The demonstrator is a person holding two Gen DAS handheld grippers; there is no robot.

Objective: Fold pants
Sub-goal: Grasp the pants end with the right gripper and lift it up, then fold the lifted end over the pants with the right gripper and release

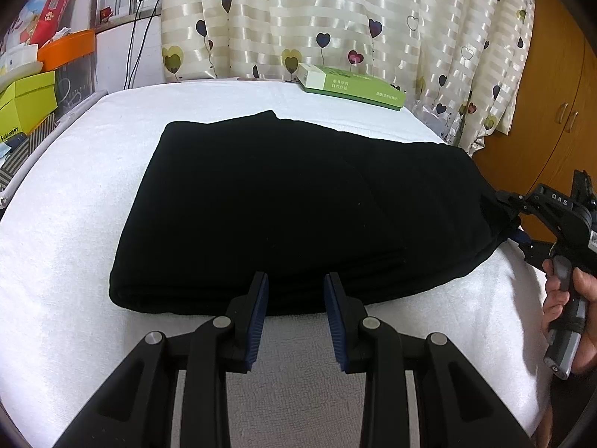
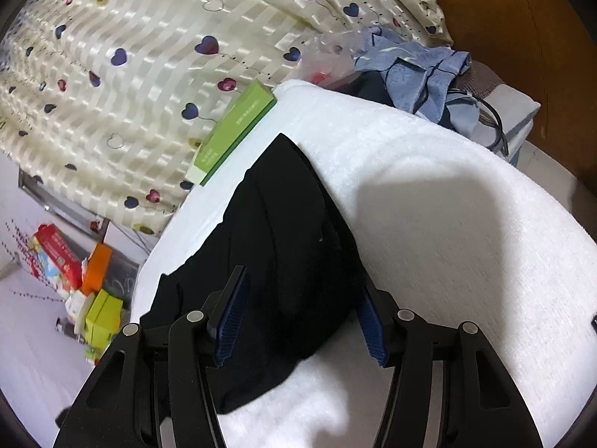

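1. Blue ribbed pads on the left tool [image 1: 296,289] sit closest to the lens, jaws spread apart with nothing between them, parked right at the near edge of the black pants [image 1: 291,205].
2. Those pants lie on a white towel-covered tabletop [image 1: 74,194] as a fairly tidy rectangle, several layers stacked along the near edge. So most of the folding looks done to me.
3. What's left, I'd guess: the right end is bunched and lifted a bit where the right tool [image 2: 303,300] is. In its own view the jaws are wide, straddling that end of the fabric rather than pinching it. Probably needs smoothing or one more fold.
4. A hand [image 1: 567,310] holds that tool's grip at the right edge of the left view.
5. Readable stuff: "DAS" in white letters on the right tool's body. The green box [image 1: 354,84] by the heart-print curtain [image 1: 335,18] has printed text, too small to make out. Same for the red carton [image 2: 56,252] off to the side.
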